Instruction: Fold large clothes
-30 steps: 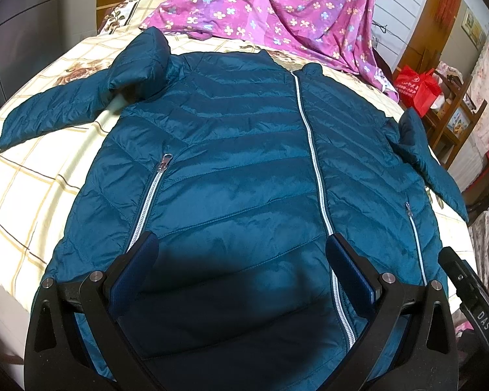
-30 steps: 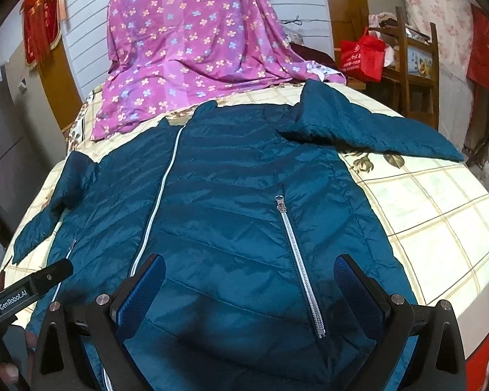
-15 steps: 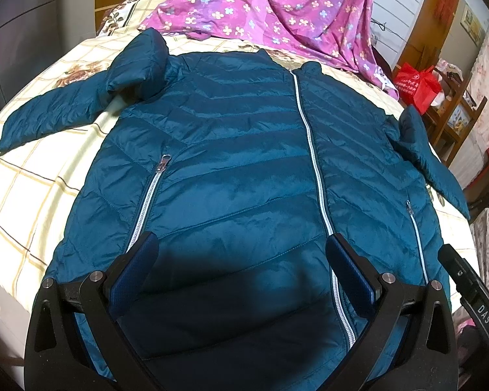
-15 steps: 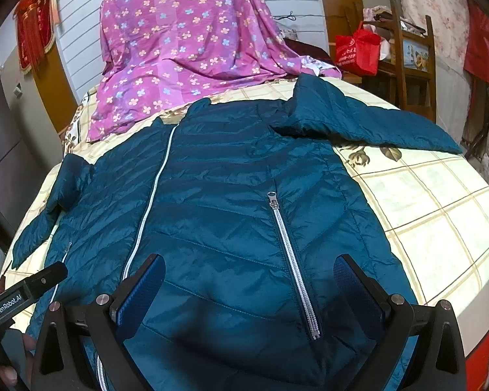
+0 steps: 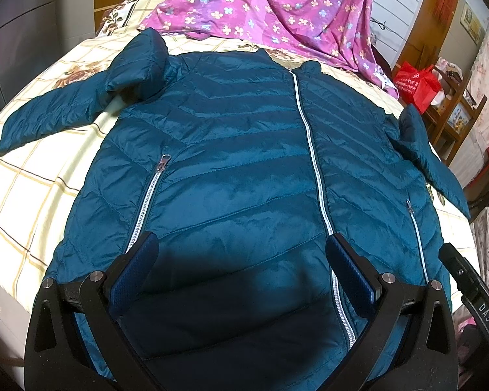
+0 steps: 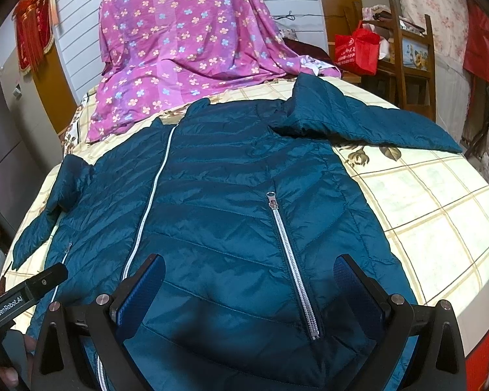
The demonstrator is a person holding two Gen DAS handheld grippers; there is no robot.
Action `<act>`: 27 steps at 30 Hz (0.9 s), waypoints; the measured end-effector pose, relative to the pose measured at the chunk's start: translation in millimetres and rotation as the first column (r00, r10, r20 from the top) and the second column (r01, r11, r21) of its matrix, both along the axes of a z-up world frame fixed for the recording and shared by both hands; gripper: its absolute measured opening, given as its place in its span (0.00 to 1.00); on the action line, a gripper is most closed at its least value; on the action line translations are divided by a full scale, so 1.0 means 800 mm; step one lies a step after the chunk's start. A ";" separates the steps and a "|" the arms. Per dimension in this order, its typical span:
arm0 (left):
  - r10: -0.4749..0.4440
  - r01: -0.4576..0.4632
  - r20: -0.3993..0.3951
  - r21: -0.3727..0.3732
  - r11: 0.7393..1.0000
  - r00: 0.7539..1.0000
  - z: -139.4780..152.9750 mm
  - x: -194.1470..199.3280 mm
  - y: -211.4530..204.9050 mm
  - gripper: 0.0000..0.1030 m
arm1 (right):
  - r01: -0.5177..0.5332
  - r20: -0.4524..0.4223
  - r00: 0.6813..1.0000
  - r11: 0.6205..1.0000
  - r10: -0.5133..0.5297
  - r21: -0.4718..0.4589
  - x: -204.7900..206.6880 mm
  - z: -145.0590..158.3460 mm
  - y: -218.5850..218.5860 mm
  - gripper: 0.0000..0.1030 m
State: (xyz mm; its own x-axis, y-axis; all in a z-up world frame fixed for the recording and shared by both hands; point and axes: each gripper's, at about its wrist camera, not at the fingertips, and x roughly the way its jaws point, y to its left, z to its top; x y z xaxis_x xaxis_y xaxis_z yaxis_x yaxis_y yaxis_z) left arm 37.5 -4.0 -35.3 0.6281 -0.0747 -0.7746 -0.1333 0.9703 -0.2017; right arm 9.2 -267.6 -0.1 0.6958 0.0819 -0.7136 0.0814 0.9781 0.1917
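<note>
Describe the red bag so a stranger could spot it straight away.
Start at the bed with its cream checked sheet, where the teal jacket lies flat. Look past the far corner, beyond the purple flowered cloth, to the wooden chair by the wall. The red bag stands beside it: bright red, with handles and pale print, and no fringe, unlike the red hanging on the opposite wall.

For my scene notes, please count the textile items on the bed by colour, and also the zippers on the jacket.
Teal: 1, the puffer jacket
Purple floral: 1, the sheet
Cream checked: 1, the bedspread
Total textiles: 3
Zippers: 3, the front zipper and two pocket zippers
</note>
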 end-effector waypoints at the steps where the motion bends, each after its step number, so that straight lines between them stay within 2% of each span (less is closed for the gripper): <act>1: 0.000 0.000 0.000 0.000 1.000 1.000 0.000 0.000 0.000 1.00 | 0.001 0.000 1.000 1.000 -0.001 0.002 0.000 0.000 0.000 1.00; 27: 0.000 0.000 0.000 0.001 1.000 1.000 0.001 0.000 -0.001 1.00 | 0.006 0.002 1.000 1.000 -0.006 0.007 -0.001 0.001 -0.001 1.00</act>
